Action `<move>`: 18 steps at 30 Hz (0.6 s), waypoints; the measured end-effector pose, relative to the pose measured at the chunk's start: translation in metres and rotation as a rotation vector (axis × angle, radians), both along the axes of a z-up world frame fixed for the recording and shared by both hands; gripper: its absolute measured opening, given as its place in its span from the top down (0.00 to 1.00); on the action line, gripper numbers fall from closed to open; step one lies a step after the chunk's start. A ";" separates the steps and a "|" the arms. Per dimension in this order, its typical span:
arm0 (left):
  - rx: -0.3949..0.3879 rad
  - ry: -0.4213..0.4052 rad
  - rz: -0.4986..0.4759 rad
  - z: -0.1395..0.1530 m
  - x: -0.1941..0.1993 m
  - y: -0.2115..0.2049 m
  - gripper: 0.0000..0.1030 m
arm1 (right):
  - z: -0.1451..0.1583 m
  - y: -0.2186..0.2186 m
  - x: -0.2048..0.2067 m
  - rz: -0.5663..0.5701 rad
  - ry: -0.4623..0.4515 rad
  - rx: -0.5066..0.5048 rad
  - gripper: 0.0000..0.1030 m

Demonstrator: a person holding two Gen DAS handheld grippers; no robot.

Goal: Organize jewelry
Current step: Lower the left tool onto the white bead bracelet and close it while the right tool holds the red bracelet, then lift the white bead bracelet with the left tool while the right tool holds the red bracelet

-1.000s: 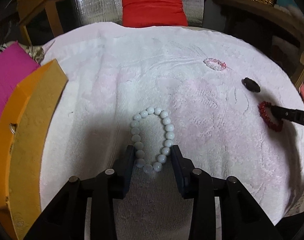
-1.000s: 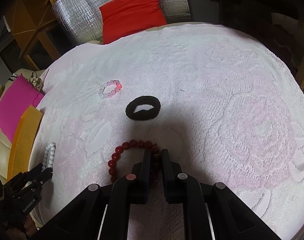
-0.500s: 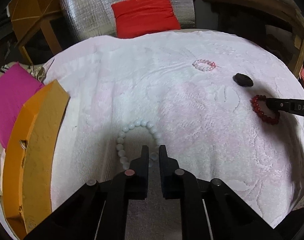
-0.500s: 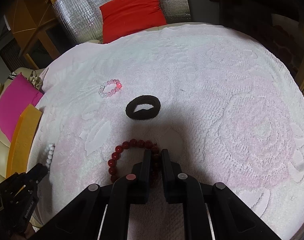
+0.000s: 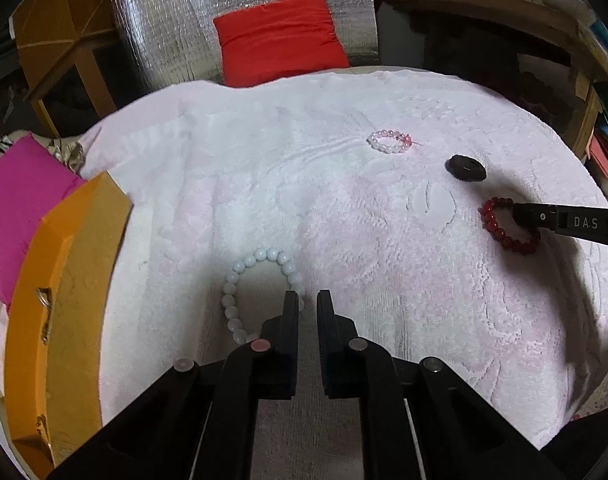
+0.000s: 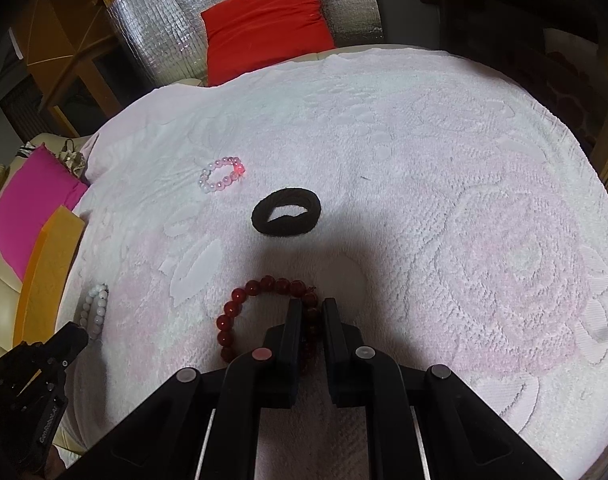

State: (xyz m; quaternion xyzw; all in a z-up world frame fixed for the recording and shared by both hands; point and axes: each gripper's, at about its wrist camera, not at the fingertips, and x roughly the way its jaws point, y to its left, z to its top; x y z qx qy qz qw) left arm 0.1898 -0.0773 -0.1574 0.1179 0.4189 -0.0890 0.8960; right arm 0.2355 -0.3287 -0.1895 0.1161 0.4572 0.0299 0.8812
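A white bead bracelet [image 5: 240, 280] lies on the pale pink towel [image 5: 304, 184]. My left gripper [image 5: 307, 298] is shut on the bracelet's right side, and the rest of the loop lies to the left of the fingers. The bracelet also shows in the right wrist view [image 6: 94, 310]. A dark red bead bracelet [image 6: 240, 308] lies at the right; my right gripper [image 6: 312, 306] is shut on its right side. In the left wrist view the red bracelet [image 5: 499, 232] sits under the right gripper's finger [image 5: 543, 218].
A small pink bead bracelet [image 5: 388, 142] and a black hair tie [image 6: 286, 216] lie further back. An orange box [image 5: 60, 292] and a magenta sheet [image 5: 12, 200] sit at the left edge. A red cushion [image 5: 276, 36] leans on a silver foil bag behind.
My left gripper has closed from wide open onto the right side of the white bracelet and shifted right. The right gripper has stayed shut on the red bracelet without moving.
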 end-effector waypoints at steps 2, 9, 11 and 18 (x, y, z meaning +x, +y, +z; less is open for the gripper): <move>-0.020 0.026 0.008 -0.004 0.001 0.007 0.90 | 0.000 0.000 0.000 0.000 0.000 0.000 0.86; -0.078 0.110 0.051 -0.015 0.006 0.038 0.55 | -0.001 0.000 0.000 -0.001 -0.001 -0.003 0.86; -0.096 0.129 0.059 -0.018 0.007 0.043 0.53 | 0.000 0.000 -0.001 -0.002 0.000 -0.004 0.86; -0.119 0.119 0.050 -0.015 0.005 0.043 0.53 | 0.001 0.000 -0.001 0.000 -0.002 -0.009 0.86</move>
